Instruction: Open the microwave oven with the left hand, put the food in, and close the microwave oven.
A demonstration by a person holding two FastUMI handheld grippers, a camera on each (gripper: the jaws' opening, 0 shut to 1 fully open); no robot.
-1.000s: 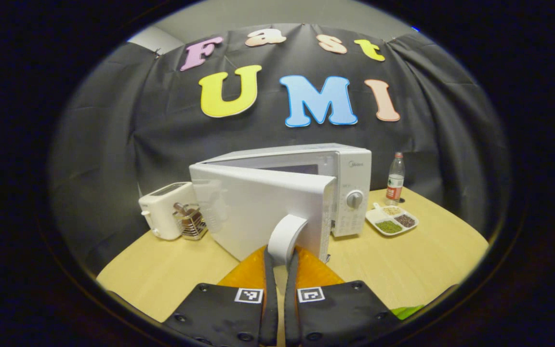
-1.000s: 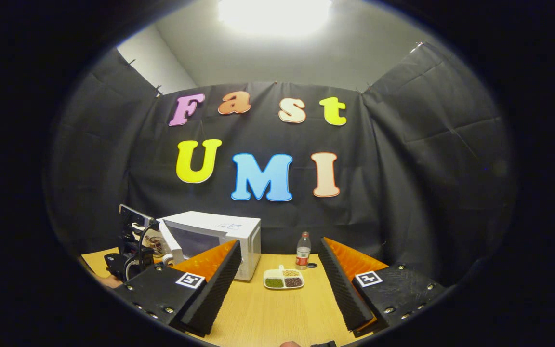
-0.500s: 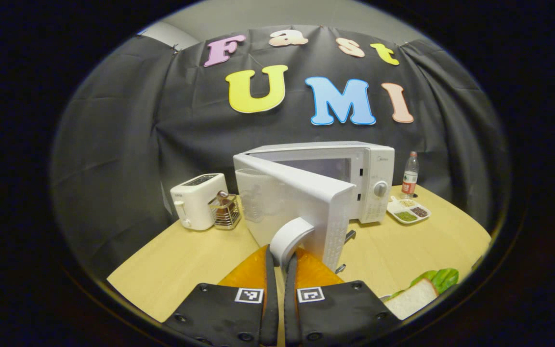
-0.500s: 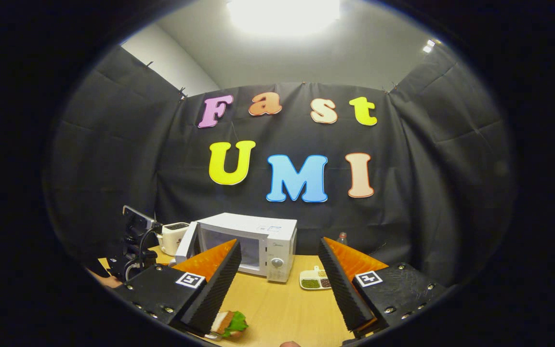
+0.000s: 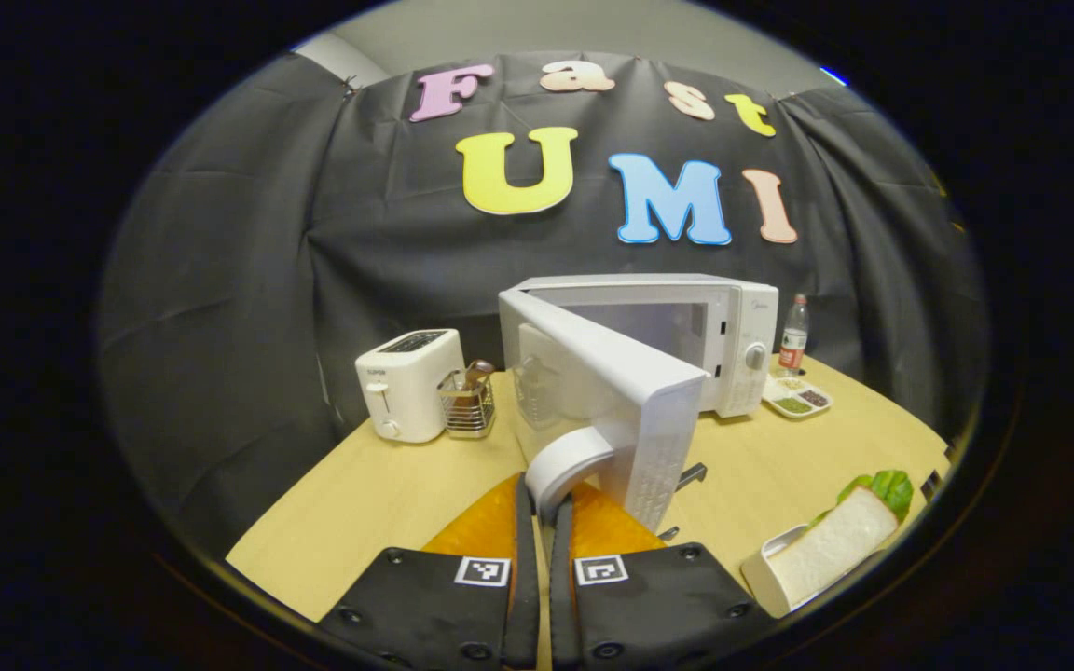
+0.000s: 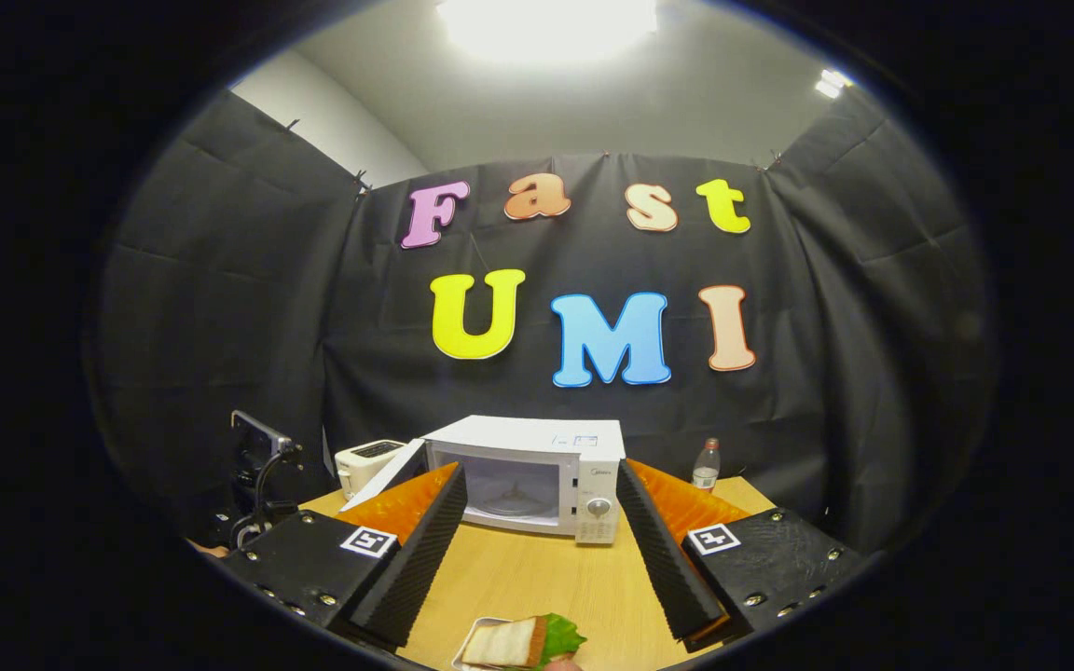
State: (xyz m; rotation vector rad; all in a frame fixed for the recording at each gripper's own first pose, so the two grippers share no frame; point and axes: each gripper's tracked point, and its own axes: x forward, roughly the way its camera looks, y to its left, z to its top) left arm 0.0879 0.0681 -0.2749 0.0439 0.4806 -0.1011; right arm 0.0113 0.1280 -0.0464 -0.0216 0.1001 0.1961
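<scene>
White plastic sits clamped between the fingers of my left gripper (image 5: 544, 499): the door handle (image 5: 563, 464) of the microwave (image 6: 537, 475), which stands toward the desk's (image 5: 378, 494) far edge. To open well I should follow the hinge's arc and not tug straight back. My right gripper (image 6: 537, 550) hangs with its fingers wide apart above the sandwich (image 6: 523, 641) on its tray at the near edge, holding nothing. Against a second ago the door has swung much wider, baring the cavity, probably enough for the sandwich, and the right gripper's camera has turned toward it.
</scene>
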